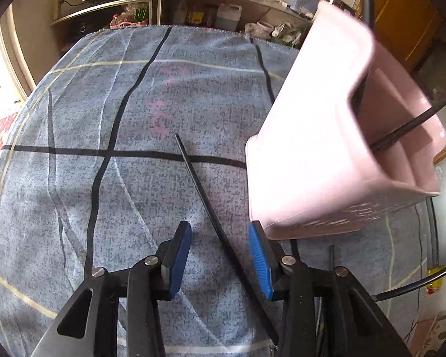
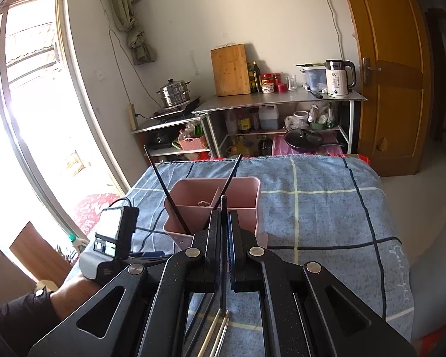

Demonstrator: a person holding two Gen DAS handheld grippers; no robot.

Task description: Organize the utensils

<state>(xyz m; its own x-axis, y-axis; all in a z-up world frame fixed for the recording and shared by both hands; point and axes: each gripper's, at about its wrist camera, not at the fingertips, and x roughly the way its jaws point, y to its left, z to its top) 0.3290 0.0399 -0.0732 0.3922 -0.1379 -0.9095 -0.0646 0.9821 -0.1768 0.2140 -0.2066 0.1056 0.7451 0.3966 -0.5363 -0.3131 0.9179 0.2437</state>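
Two grippers were at work over a table spread with a blue checked cloth [image 1: 74,163]. In the left wrist view the left gripper [image 1: 221,255] sat low in the frame, pointing steeply down, its blue pads [image 1: 260,260] partly apart. A black chopstick [image 1: 211,208] lay on the cloth and ran from mid-frame down between the pads, touching neither as far as the view showed. The pink holder [image 1: 321,148] filled the right of that frame, blurred, with another black stick leaning out of its open top at the right edge.

In the right wrist view the right gripper [image 2: 223,217] stood at lower centre, jaws closed on a thin dark utensil handle [image 2: 223,238] that rose just above the fingertips; metal-coloured ends, possibly of the same utensils, showed at the bottom of the frame under the gripper. Just beyond the fingertips stood the holder [image 2: 246,187], split into compartments, with two chopsticks [image 2: 166,190] leaning out, one to the upper left from the near compartment, one to the upper right. At lower left a hand [image 2: 74,288] in a dark sleeve held the other gripper's body beside the holder
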